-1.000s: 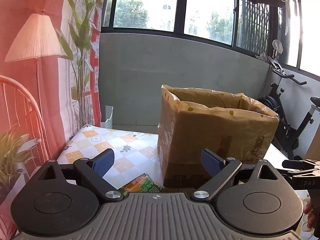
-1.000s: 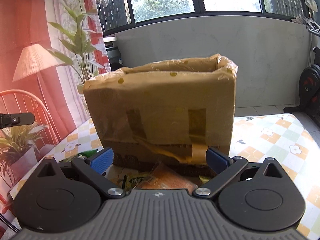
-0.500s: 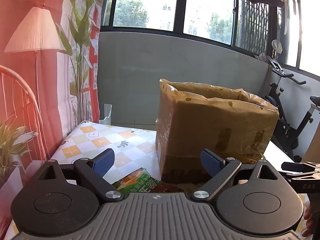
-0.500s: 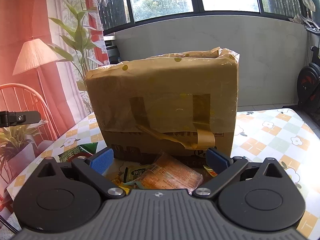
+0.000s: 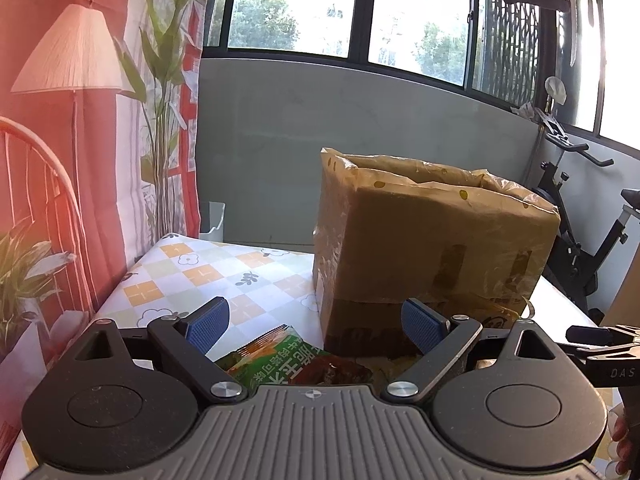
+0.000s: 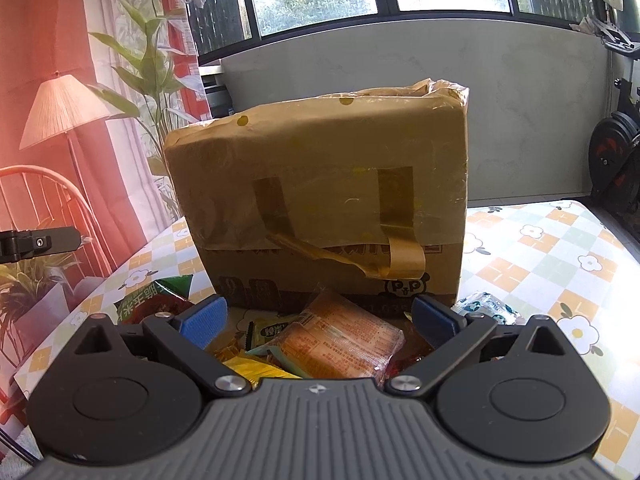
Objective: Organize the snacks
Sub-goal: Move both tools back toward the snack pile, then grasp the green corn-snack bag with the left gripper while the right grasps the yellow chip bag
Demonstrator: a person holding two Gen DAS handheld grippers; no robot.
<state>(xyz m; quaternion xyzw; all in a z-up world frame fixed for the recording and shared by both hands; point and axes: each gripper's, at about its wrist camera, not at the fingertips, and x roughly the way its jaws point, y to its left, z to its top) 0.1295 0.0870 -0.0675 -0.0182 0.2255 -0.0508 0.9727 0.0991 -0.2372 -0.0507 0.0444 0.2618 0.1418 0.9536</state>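
Observation:
A tall taped cardboard box (image 5: 432, 248) (image 6: 320, 208) with an open top stands on the checkered table. Snack packets lie in a heap in front of it: a green packet (image 5: 280, 356) (image 6: 154, 300), an orange clear-wrapped packet (image 6: 340, 340), a yellow one (image 6: 248, 366) and a blue-white one (image 6: 486, 308). My left gripper (image 5: 316, 322) is open above the green packet, empty. My right gripper (image 6: 320, 316) is open over the orange packet, with nothing held between its fingers.
The table with its flower-patterned cloth (image 6: 540, 248) (image 5: 192, 272) extends left and right of the box. A printed backdrop with a lamp and plant (image 5: 72, 120) lines the left side. An exercise bike (image 5: 580, 240) stands at the right. The right gripper's edge (image 5: 608, 348) shows beside the left one.
Both grippers have drawn back and tilted down, so the box looks smaller and more of the snack heap shows below the fingers. Both stay open.

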